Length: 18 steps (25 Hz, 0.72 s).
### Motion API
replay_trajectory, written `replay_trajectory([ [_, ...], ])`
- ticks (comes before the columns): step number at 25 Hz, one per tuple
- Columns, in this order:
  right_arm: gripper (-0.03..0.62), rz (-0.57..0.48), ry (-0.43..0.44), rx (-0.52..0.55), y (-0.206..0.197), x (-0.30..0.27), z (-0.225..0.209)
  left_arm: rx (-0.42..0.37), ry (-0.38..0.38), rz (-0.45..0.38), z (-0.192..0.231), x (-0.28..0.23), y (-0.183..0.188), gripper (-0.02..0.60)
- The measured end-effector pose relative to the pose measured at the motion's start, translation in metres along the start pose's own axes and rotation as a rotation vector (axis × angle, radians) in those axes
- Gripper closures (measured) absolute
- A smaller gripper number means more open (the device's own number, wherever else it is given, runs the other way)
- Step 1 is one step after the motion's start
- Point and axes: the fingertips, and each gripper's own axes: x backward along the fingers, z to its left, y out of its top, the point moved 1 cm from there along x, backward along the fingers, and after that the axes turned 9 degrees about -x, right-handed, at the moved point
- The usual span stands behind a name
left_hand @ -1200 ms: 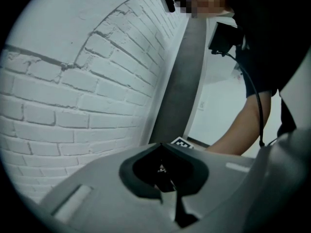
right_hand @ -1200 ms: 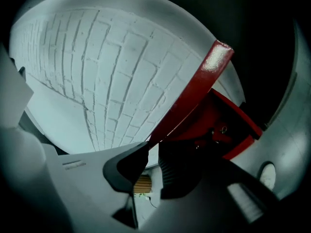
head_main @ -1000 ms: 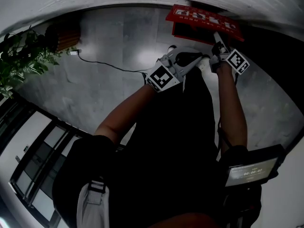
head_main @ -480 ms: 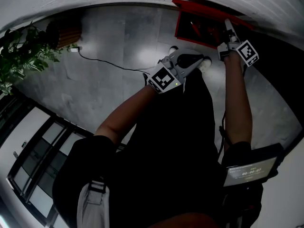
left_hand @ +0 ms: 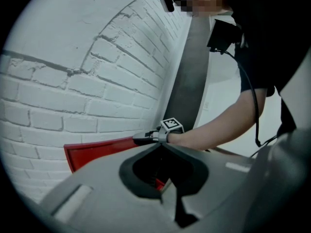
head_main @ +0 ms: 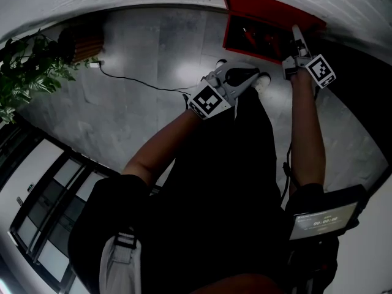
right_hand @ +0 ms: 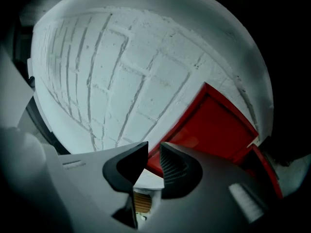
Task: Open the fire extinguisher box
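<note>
The red fire extinguisher box stands on the floor against the white brick wall, its inside exposed. Its lid is raised and leans back toward the wall. My right gripper is at the lid's right front edge. In the right gripper view the lid runs into the narrow gap of my right gripper, whose pads close on its rim. My left gripper hangs shut and empty in front of the box. From the left gripper view my left gripper points at the red lid.
A potted plant stands at the left, with a cable trailing over the grey floor. The brick wall is right behind the box. The person's white shoe is near the box front. A dark strip of floor lies at the right.
The lid swung up from lying over the box to standing against the wall. My right gripper rose and moved right with it. The left gripper stayed put.
</note>
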Motion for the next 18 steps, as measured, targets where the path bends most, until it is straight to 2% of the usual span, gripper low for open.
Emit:
replay_trajectory([
  [6, 0.585, 0.103, 0.079, 0.320, -0.026, 0.023, 0.070, -0.043, 0.028, -0.013, -0.006, 0.005, 0.027, 0.581],
  [11, 0.585, 0.132, 0.156, 0.631, -0.039, 0.061, 0.146, -0.085, 0.053, -0.056, -0.012, 0.017, 0.071, 0.581],
  [14, 0.585, 0.134, 0.218, 0.795, -0.047, 0.088, 0.198, -0.068, 0.055, -0.090, -0.019, 0.032, 0.103, 0.581],
  [18, 0.585, 0.151, 0.302, 0.930, -0.065, 0.128, 0.267, -0.083, 0.044, -0.125, -0.033, 0.048, 0.139, 0.581],
])
